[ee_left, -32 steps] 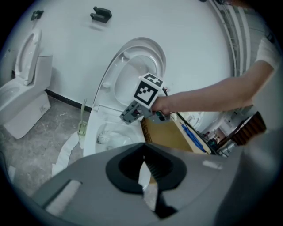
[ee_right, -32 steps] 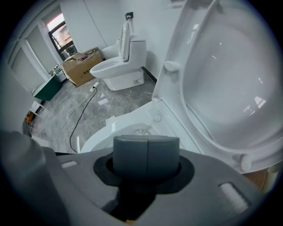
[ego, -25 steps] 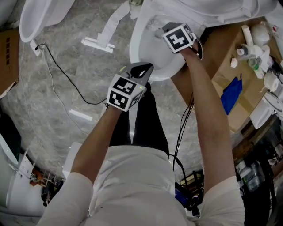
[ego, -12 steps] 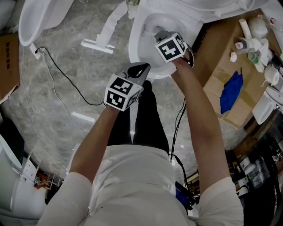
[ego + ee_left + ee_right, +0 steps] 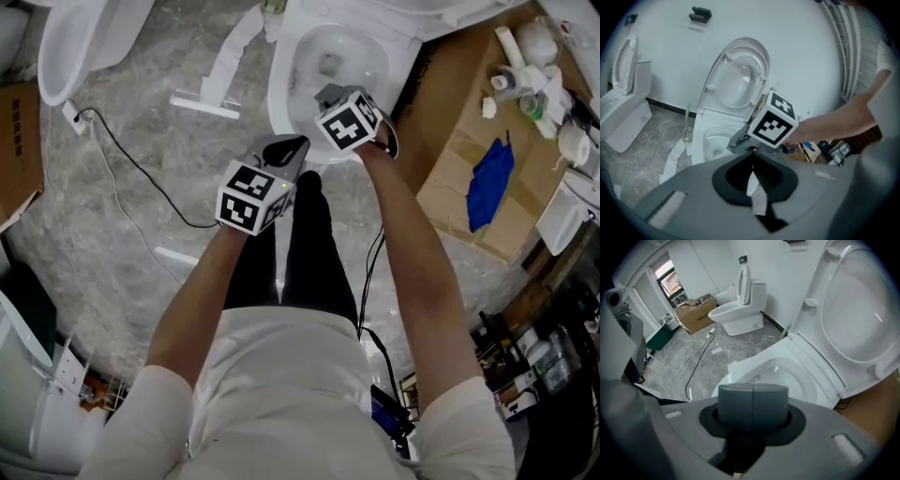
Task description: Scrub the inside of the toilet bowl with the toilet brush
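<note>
The white toilet bowl stands open, its lid raised against the wall. My right gripper hovers over the bowl's front rim, and its jaws are shut together with nothing between them. My left gripper hangs just in front of the bowl, nearer the person, and looks shut and empty. From the left gripper view the right gripper shows above the bowl. A green toilet brush stands in its holder on the floor left of the toilet, apart from both grippers.
A second toilet stands at the far left, with a black cable trailing over the marble floor. White strips lie left of the bowl. A cardboard sheet at the right carries a blue cloth and bottles.
The right gripper has drawn back from over the middle of the bowl to its front rim, so the bowl's inside now shows. The left gripper has barely moved.
</note>
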The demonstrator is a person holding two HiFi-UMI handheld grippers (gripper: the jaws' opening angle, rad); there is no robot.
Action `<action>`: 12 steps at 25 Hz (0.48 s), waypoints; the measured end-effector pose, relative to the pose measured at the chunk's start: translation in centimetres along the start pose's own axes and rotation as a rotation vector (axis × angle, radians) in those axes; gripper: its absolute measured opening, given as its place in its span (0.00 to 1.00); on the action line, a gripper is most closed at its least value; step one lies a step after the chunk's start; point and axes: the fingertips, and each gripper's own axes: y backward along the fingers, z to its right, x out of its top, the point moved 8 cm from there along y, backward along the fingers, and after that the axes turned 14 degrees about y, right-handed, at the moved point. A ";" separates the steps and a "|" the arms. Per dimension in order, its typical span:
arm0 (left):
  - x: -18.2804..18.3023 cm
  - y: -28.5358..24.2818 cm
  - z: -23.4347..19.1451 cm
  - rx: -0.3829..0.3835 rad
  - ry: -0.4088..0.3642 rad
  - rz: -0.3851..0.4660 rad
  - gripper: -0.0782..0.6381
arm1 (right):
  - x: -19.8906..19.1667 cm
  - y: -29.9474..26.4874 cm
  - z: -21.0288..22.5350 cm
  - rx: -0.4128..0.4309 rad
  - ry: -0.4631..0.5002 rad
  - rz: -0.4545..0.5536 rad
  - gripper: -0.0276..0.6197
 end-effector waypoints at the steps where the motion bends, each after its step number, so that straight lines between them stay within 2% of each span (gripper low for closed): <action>1: -0.1 0.1 0.0 0.000 -0.002 -0.002 0.10 | -0.3 0.0 -0.4 0.004 -0.003 0.001 0.27; 12: -1.3 0.6 0.2 0.002 -0.027 -0.026 0.10 | -2.9 0.9 -3.9 0.049 -0.006 0.020 0.27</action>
